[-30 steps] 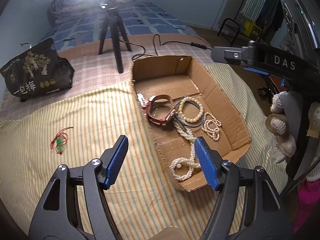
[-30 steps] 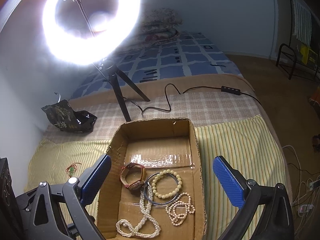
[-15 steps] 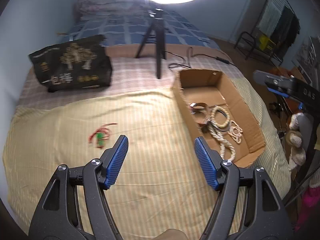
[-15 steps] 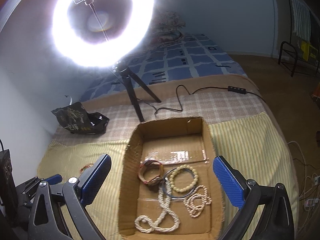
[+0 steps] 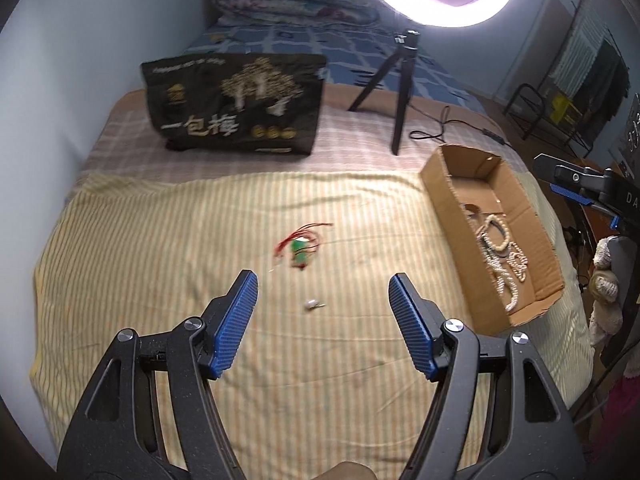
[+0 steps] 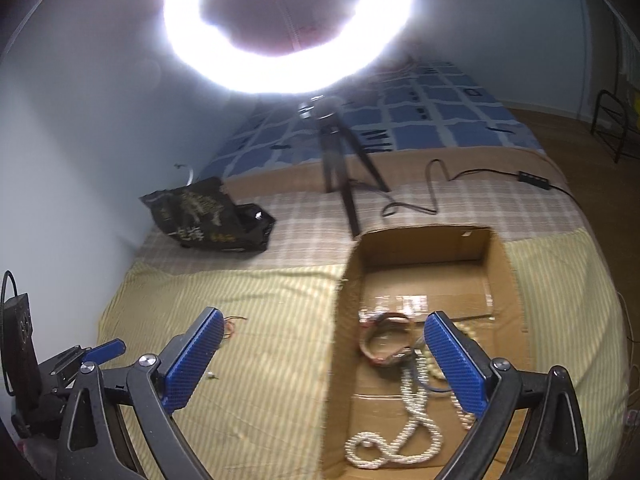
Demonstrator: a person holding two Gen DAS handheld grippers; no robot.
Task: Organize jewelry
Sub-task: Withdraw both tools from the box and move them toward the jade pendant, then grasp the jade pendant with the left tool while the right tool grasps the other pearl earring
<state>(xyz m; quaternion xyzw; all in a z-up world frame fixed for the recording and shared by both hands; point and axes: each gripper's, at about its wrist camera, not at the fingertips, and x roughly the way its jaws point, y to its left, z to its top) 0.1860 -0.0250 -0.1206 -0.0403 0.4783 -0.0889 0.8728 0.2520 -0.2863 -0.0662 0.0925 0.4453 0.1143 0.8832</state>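
A red-cord pendant with a green stone (image 5: 301, 249) lies on the yellow striped cloth, ahead of my open, empty left gripper (image 5: 323, 310). A small silver piece (image 5: 313, 303) lies between its fingertips' line, on the cloth. A cardboard box (image 5: 442, 196) at the right holds pearl necklaces (image 5: 510, 280) and bead bracelets. In the right wrist view my right gripper (image 6: 323, 354) is open and empty over the box's left wall (image 6: 338, 360); a pearl necklace (image 6: 404, 432) and a red-brown watch (image 6: 386, 344) lie inside.
A black snack bag (image 5: 236, 120) stands at the back of the bed. A ring light on a black tripod (image 5: 398, 88) with its cable stands behind the box. The left gripper shows at the far left in the right wrist view (image 6: 80, 356).
My left gripper has swung left, away from the box, and now faces the red-cord pendant. My right gripper has moved left and lower toward the box's left wall.
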